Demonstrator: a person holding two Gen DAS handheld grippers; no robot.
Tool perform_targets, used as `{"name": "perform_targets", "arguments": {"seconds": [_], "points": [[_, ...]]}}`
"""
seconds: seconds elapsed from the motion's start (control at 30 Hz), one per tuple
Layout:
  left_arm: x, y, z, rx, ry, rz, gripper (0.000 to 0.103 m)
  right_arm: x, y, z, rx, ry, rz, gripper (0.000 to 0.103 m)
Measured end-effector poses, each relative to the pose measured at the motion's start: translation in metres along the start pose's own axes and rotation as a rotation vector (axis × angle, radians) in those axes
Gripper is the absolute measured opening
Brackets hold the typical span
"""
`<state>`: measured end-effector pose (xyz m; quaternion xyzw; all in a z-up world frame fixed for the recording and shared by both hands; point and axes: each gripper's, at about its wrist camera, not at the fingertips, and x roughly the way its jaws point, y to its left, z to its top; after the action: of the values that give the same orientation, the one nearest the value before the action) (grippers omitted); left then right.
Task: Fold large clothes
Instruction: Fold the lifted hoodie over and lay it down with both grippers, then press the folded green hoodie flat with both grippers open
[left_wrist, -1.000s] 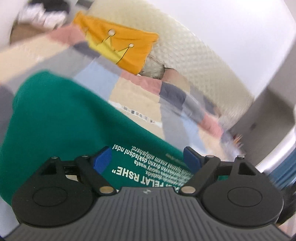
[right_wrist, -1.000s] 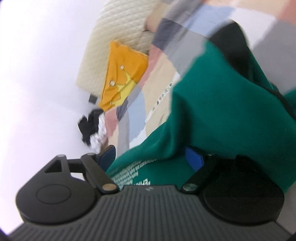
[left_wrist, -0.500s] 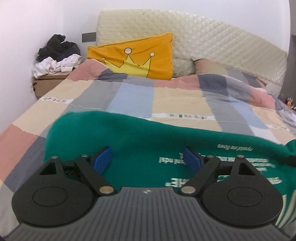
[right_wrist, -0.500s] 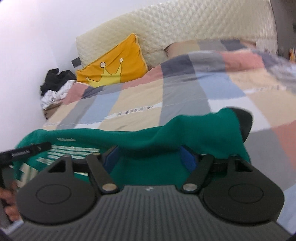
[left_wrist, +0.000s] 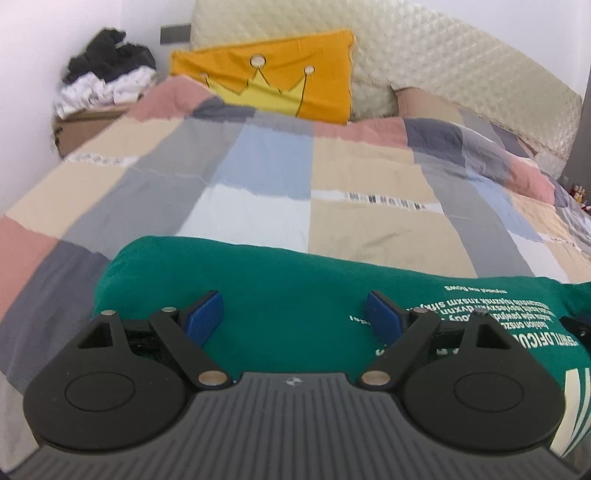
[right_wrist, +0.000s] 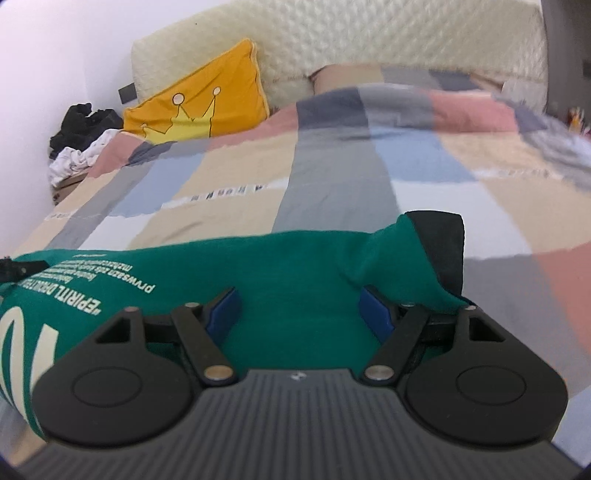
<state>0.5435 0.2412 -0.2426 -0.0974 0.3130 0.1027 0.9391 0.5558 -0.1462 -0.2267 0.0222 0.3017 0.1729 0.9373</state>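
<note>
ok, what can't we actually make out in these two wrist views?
- Near part of the green printed shirt: hidden behind each gripper body, both views.
- White lettering on it: upside down, cut by the frame edges.
- Small items at the far right: too small.
- Whether the blue pads touch cloth: unclear.

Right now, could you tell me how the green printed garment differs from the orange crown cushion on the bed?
The green printed garment lies low across the near end of the patchwork quilt; the orange crown cushion stands propped against the cream quilted headboard at the far end. The garment carries pale lettering, the cushion a yellow crown. The garment sits between the jaws of both grippers; nothing is at the cushion. Both are soft fabric things on the bed.
</note>
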Motion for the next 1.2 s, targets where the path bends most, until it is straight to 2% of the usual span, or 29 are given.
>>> {"name": "perform_targets", "arguments": {"seconds": [0.17,0.37,0.53,0.67,0.77,0.9,1.1,1.2], "points": [[0.014,-0.002,-0.004,0.025,0.037,0.003,0.088,0.006,0.0,-0.006,-0.003,0.012,0.002,0.074],[0.006,-0.005,-0.004,0.033,0.023,0.024,0.088,-0.004,0.002,-0.006,0.013,0.001,0.006,0.075],[-0.023,-0.012,-0.004,0.055,-0.006,0.056,0.088,-0.034,0.021,-0.002,-0.051,-0.056,0.005,0.076],[-0.056,-0.02,-0.013,0.102,-0.036,0.066,0.088,-0.059,0.027,-0.001,-0.028,-0.071,0.063,0.076],[-0.079,-0.024,-0.024,0.121,-0.045,0.065,0.088,-0.07,0.032,-0.005,-0.042,-0.053,0.066,0.076],[-0.095,-0.024,-0.041,0.096,-0.024,0.038,0.088,-0.075,0.042,-0.018,-0.091,-0.02,0.057,0.076],[-0.079,-0.019,-0.056,0.08,0.036,0.047,0.093,-0.06,0.039,-0.031,-0.068,0.019,0.069,0.078],[-0.074,-0.02,-0.06,0.081,0.039,0.052,0.094,-0.054,0.036,-0.035,-0.061,0.029,0.081,0.078]]}}
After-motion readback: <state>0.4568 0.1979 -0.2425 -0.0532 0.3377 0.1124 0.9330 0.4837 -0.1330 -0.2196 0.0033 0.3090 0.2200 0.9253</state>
